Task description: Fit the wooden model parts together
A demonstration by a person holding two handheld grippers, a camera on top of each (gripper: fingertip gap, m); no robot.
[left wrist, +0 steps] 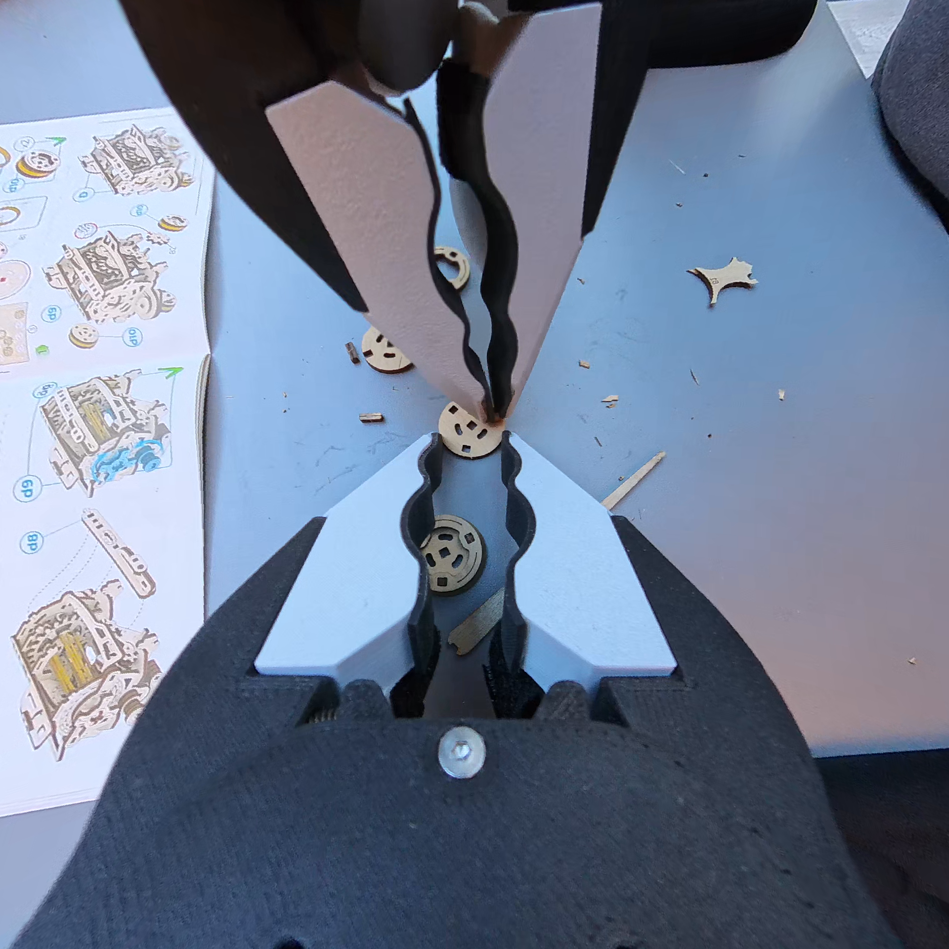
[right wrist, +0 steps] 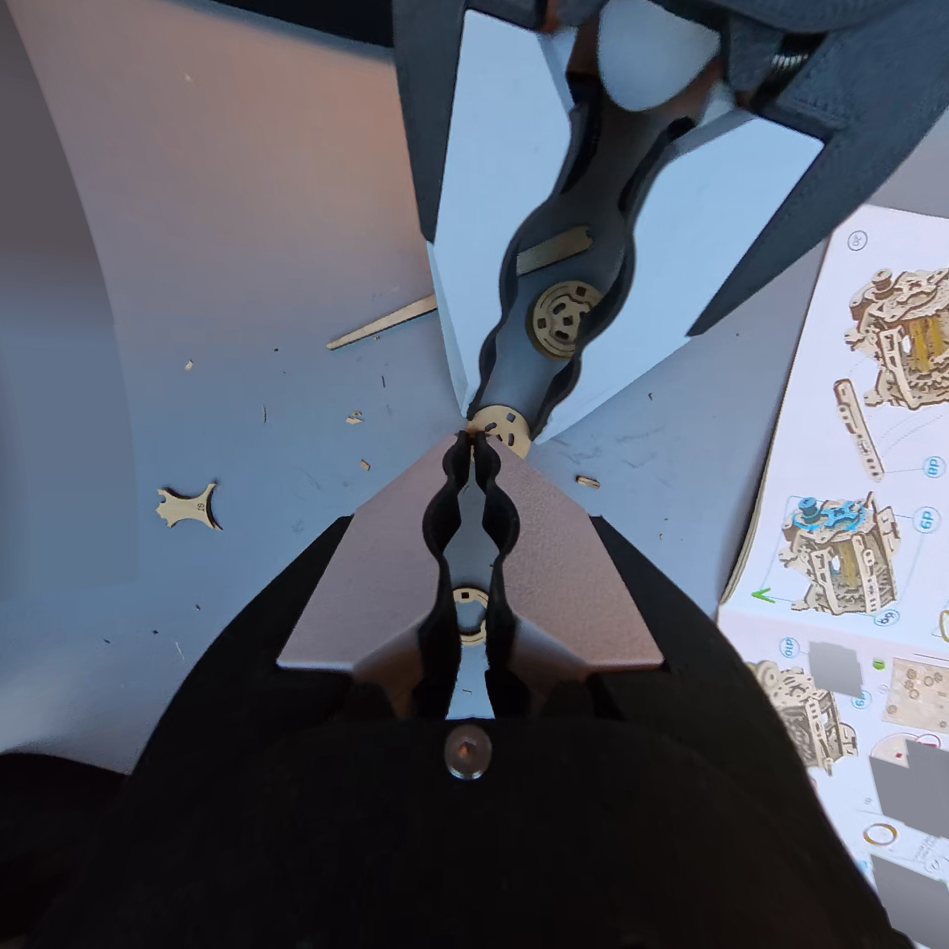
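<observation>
The work surface is a pale grey desk (left wrist: 770, 513) littered with wood splinters and loose laser-cut parts. The left gripper (left wrist: 471, 436) holds its fingers (left wrist: 434, 447) at a moderate gap, tips bracketing the near edge of a small wooden disc (left wrist: 470, 430) that lies flat on the desk; contact on both sides cannot be confirmed, so this reads as steadying, not clamping. The right gripper (right wrist: 472, 436) has its fingers (right wrist: 454, 462) nearly closed, pinching what appears to be a tiny peg at the disc's rim; the item is too small to identify. Judgement: the disc is braced from one side so that the peg can be pressed into one of its slots from the other. A slotted ring disc (left wrist: 451, 555) and a flat strip (left wrist: 477, 624) lie on the desk beneath the left fingers. Farther out lie a second disc (left wrist: 385, 352), a ring part (left wrist: 454, 267), a star-shaped offcut (left wrist: 721, 280) and a thin stick (left wrist: 634, 480). The instruction booklet (left wrist: 102, 436) lies open at the desk edge for reference
</observation>
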